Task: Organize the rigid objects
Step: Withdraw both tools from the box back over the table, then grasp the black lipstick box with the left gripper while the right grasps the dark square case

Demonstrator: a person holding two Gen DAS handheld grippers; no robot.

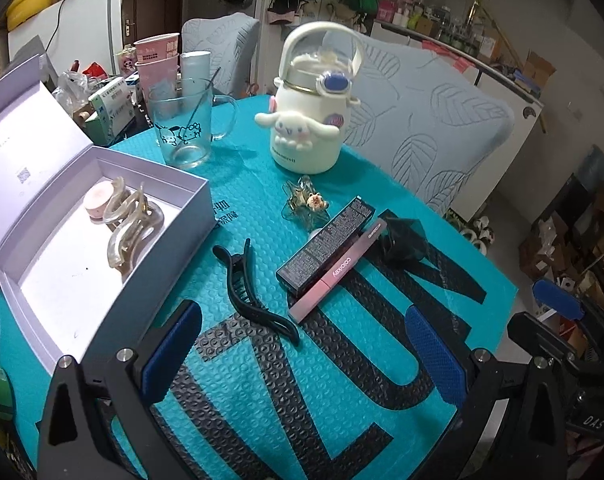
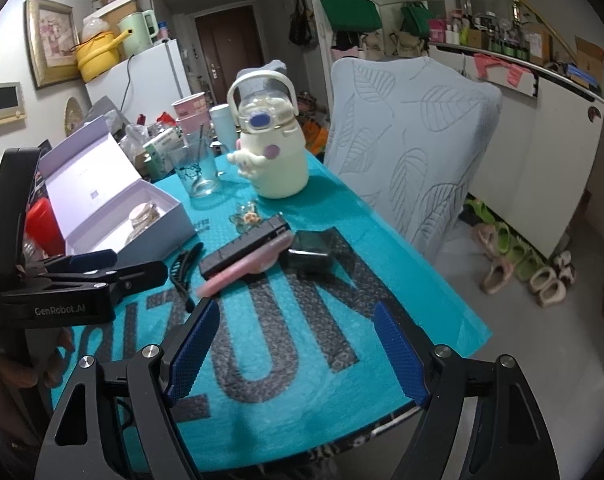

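Observation:
An open lavender box [image 1: 182, 216] at the left holds a beige hair claw [image 1: 130, 224] and a pink round piece [image 1: 96, 200]. On the teal mat [image 1: 262, 392] lie a black hair clip [image 1: 254, 292], a black carton [image 1: 326, 244], a pink tube [image 1: 338, 276], a dark pouch [image 1: 402, 240] and a green star clip [image 1: 306, 202]. My left gripper [image 1: 302, 356] hangs open above the mat just short of the black clip, holding nothing. My right gripper [image 2: 296, 354] is open and empty over the mat's near edge, short of the pink tube [image 2: 242, 270] and the carton [image 2: 246, 248].
A white character bottle [image 1: 310, 120] and a glass mug [image 1: 186, 124] stand at the back of the mat. Pink paper cups [image 1: 158, 60] and clutter sit behind the box. A leaf-patterned chair [image 2: 414, 152] borders the table's right side. Shoes [image 2: 522, 264] lie on the floor.

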